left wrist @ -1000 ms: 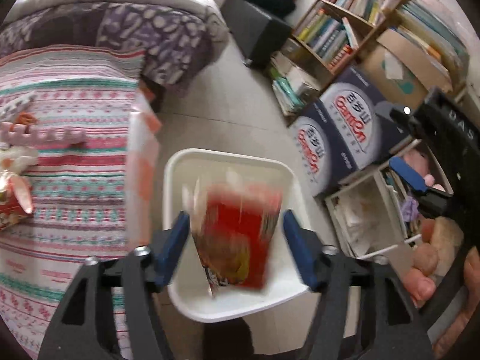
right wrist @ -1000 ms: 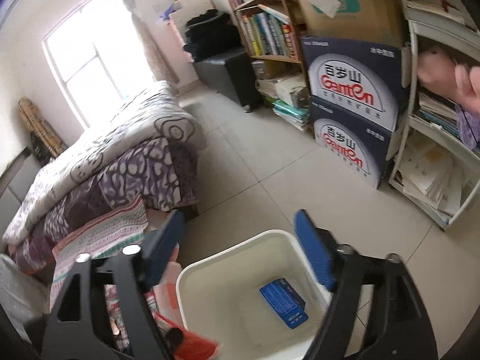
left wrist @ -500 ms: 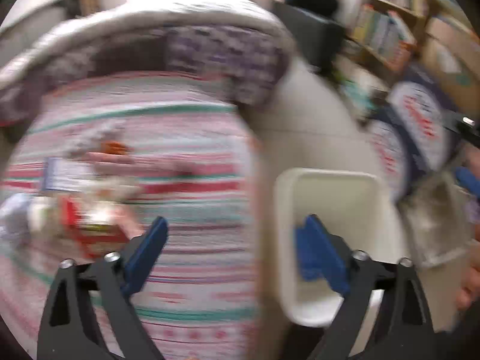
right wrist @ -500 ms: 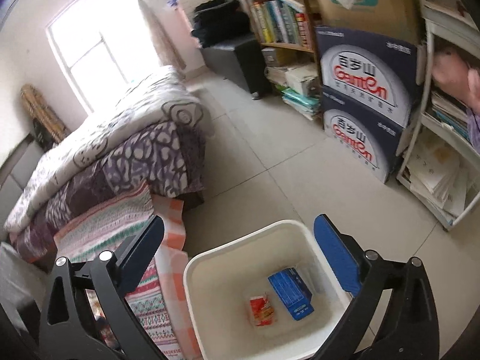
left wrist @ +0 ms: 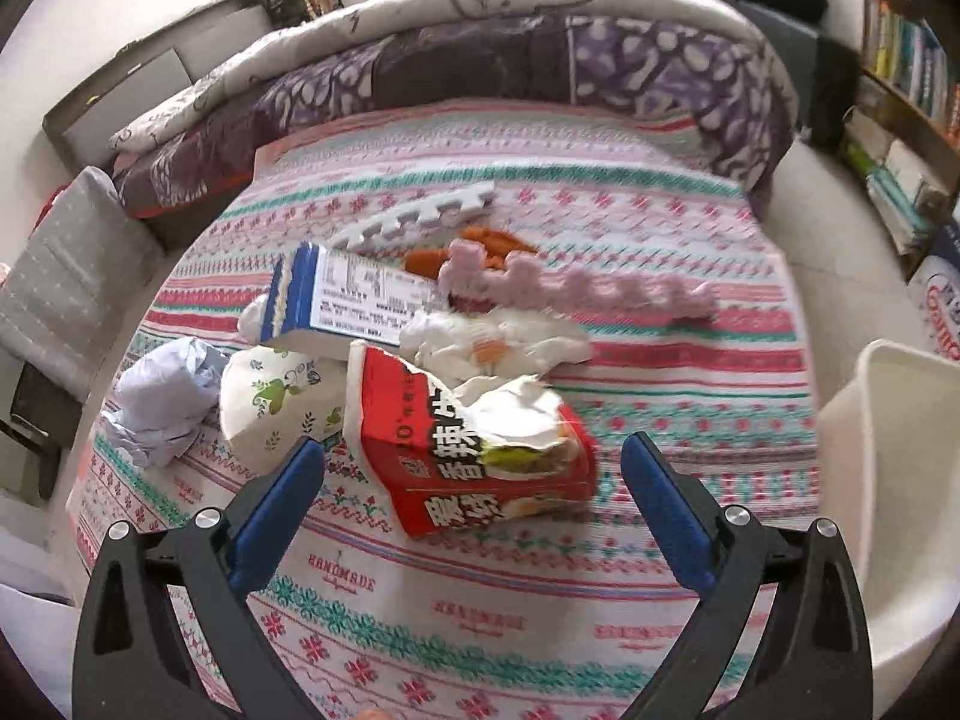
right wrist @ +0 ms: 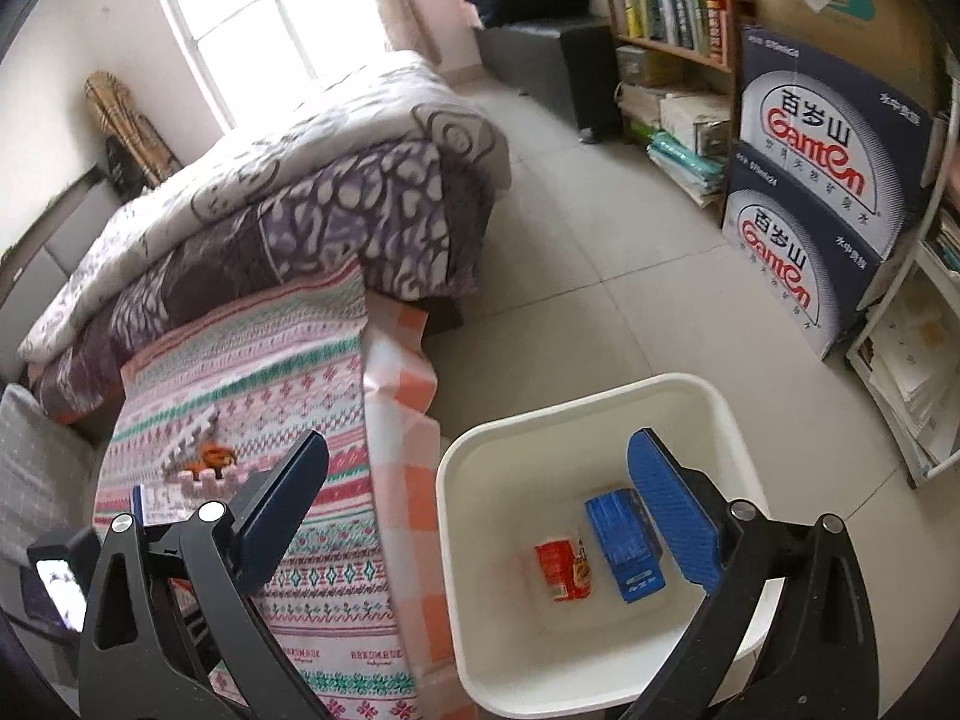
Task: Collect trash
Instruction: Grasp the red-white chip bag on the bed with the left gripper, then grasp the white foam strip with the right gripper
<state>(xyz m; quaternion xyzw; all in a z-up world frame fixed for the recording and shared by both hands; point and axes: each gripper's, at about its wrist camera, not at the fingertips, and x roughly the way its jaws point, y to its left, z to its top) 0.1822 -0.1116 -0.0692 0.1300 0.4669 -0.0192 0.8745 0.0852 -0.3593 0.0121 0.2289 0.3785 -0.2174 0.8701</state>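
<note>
In the left wrist view a heap of trash lies on the striped bed cover [left wrist: 660, 420]: a torn red carton [left wrist: 456, 438], a blue-and-white box [left wrist: 354, 300], a flowered paper cup [left wrist: 270, 402], crumpled pale paper [left wrist: 165, 402] and white tissue [left wrist: 498, 342]. My left gripper [left wrist: 471, 456] hovers over the red carton, its jaws opening wide on either side without touching it. My right gripper [right wrist: 480, 456] stands open and empty above the white bin [right wrist: 576, 405], where a blue box [right wrist: 624, 546] and a red packet [right wrist: 561, 564] lie on the bottom.
A pink foam strip [left wrist: 576, 288], a white foam strip [left wrist: 414, 216] and an orange item [left wrist: 486, 243] also lie on the bed. The bin stands on tiled floor [right wrist: 600, 300] beside the bed. Stacked blue cartons [right wrist: 822, 180] and bookshelves [right wrist: 666, 6] line the right wall.
My left gripper let the red packet fall into the bin, then swung left over the bed's trash heap. Both grippers' jaws widened. The right gripper shifted slightly over the bin.
</note>
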